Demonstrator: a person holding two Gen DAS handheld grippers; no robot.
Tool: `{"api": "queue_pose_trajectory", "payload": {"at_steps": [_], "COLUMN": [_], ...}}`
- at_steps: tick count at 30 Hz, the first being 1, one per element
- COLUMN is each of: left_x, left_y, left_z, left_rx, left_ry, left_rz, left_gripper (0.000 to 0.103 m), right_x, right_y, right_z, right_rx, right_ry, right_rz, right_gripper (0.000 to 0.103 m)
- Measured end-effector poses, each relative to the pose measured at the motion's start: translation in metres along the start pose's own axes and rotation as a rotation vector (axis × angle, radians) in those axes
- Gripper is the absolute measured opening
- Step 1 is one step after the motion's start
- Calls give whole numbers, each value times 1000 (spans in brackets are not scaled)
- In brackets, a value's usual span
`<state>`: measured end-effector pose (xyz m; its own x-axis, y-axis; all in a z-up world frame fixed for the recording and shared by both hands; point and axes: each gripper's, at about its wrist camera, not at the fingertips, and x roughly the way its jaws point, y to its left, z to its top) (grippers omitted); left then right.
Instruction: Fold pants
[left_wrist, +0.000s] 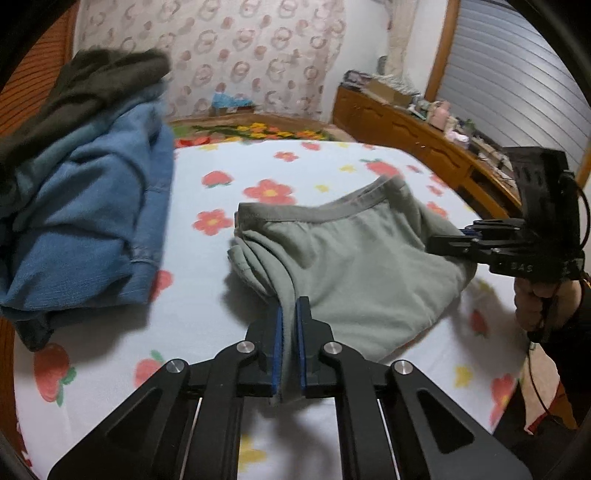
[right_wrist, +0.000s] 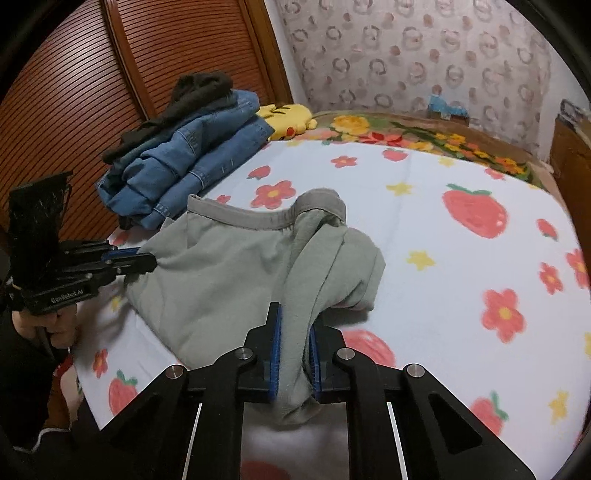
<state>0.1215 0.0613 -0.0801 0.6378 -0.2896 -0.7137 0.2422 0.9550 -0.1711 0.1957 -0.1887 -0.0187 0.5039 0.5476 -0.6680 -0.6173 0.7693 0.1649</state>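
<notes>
Pinching grey-green cloth, the left gripper (left_wrist: 290, 317) held the sage pants (left_wrist: 343, 254) above the strawberry bedsheet (left_wrist: 207, 266), waistband away. From the right wrist, the right gripper (right_wrist: 295, 339) clamped a thicker bunch; folding looked partway, final fold and laying down remained.

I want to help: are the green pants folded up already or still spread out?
Partly folded: the green pants are bunched, doubled over, both grippers pinching them.
</notes>
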Motion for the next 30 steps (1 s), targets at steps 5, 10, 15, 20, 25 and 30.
{"api": "queue_pose_trajectory", "payload": {"at_steps": [5, 10, 15, 20, 25, 30], "left_x": [-3, 6, 11, 9, 12, 12], "left_y": [-36, -63, -65, -61, -61, -60], "left_z": [-1, -11, -19, -21, -22, -24], "left_rx": [53, 99, 95, 85, 78, 75], "left_ry": [-6, 25, 41, 40, 38, 37], "left_rz": [-63, -83, -63, -69, -66, -66], "left_gripper": [8, 8, 8, 8, 8, 8], "right_x": [-35, -56, -57, -62, -53, -17], "right_y": [-5, -11, -5, 4, 3, -15], "right_z": [-26, -56, -62, -48, -36, -28], "right_rx": [8, 40, 36, 31, -10, -5], "right_ry": [-25, -10, -18, -106, -108, -14], "right_rz": [-50, -83, -143, -162, -192, -204], "right_gripper": [13, 14, 24, 26, 26, 26]}}
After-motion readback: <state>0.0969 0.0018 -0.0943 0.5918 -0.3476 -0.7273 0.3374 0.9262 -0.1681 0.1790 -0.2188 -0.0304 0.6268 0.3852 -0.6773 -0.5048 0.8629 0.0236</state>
